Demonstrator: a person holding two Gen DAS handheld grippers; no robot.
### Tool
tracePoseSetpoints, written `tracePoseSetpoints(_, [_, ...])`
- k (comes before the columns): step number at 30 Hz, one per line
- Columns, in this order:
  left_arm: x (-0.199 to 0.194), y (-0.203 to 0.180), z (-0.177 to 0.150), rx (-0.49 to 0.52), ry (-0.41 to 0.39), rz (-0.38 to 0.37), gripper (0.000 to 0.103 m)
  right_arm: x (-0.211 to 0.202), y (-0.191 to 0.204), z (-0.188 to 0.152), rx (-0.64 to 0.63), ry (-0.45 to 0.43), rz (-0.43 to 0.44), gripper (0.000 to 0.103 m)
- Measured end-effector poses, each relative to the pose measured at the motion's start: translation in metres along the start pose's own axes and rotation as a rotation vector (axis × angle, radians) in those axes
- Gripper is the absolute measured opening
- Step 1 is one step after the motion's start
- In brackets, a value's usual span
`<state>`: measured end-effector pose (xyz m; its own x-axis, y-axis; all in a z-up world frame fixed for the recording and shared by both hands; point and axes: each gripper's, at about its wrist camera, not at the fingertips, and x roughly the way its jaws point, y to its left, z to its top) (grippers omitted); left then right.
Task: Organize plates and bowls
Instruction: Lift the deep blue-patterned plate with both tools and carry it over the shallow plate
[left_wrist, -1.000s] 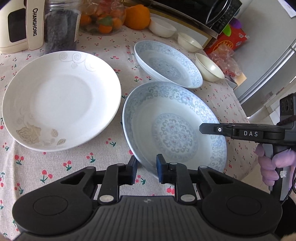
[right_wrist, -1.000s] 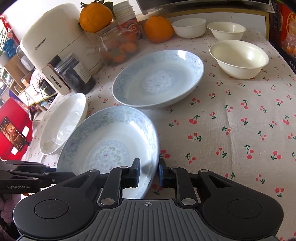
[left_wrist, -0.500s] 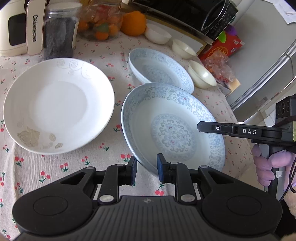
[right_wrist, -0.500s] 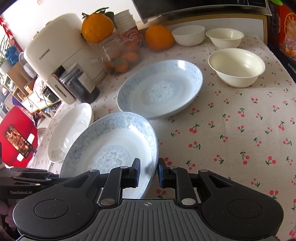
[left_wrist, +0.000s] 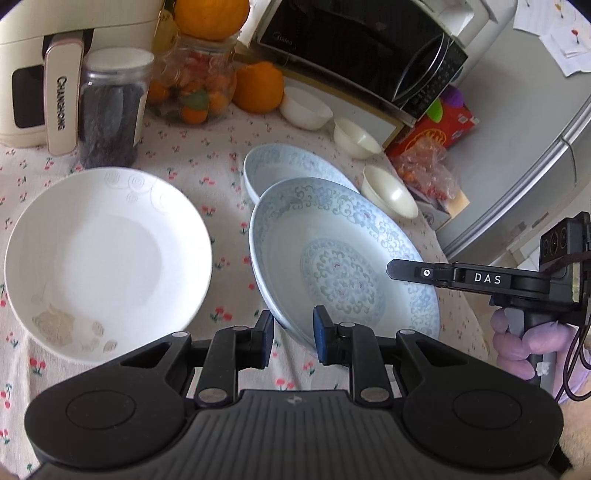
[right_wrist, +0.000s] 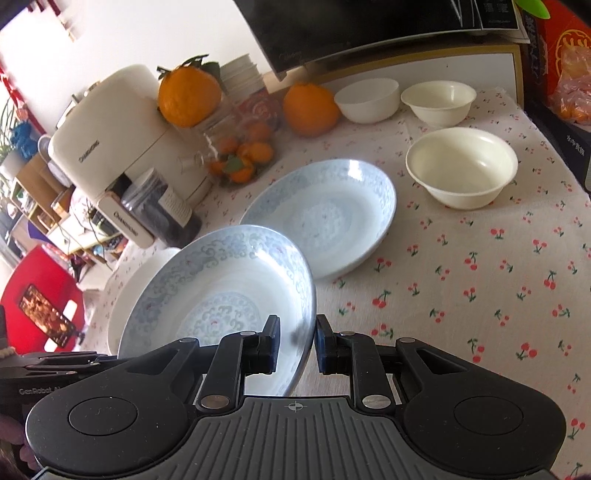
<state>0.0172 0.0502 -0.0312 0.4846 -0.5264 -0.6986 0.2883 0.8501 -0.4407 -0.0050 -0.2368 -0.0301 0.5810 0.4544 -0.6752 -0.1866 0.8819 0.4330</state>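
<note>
Blue-patterned plate lifted by two hand-held grippers, ready to stack.

Left hand-held gripper (left_wrist: 291, 338) and right hand-held gripper (right_wrist: 295, 341) each pinch opposite rims of the blue-patterned plate (left_wrist: 343, 258), held tilted above the worktop (right_wrist: 480, 288). Just beyond sits its matching plate (right_wrist: 325, 218); the next move likely calls for carrying it over and lowering it level inside.

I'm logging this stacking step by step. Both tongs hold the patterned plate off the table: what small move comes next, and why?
Probably carry the held blue-patterned plate forward over the matching plate behind it. Left tongs and right tongs clamp opposite rims, and the pair matches, unlike the white plate.
</note>
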Motion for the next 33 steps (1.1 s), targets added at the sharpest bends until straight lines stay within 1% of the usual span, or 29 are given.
tracePoseSetpoints(12, [0.026, 0.0, 0.032, -0.026, -0.043, -0.005, 0.02, 0.013, -0.015, 0.034, 0.057, -0.042, -0.047, 0.02])
tracePoseSetpoints(17, [0.038, -0.001, 0.045, -0.026, -0.062, 0.004, 0.02, 0.022, -0.024, 0.046, 0.076, -0.051, -0.067, 0.02])
tracePoseSetpoints(23, [0.049, 0.0, 0.057, -0.013, -0.083, 0.033, 0.02, 0.032, -0.03, 0.058, 0.092, -0.058, -0.087, 0.02])
tracePoseSetpoints(33, [0.061, 0.01, 0.071, -0.045, -0.101, 0.076, 0.02, 0.057, -0.038, 0.067, 0.147, -0.035, -0.091, 0.02])
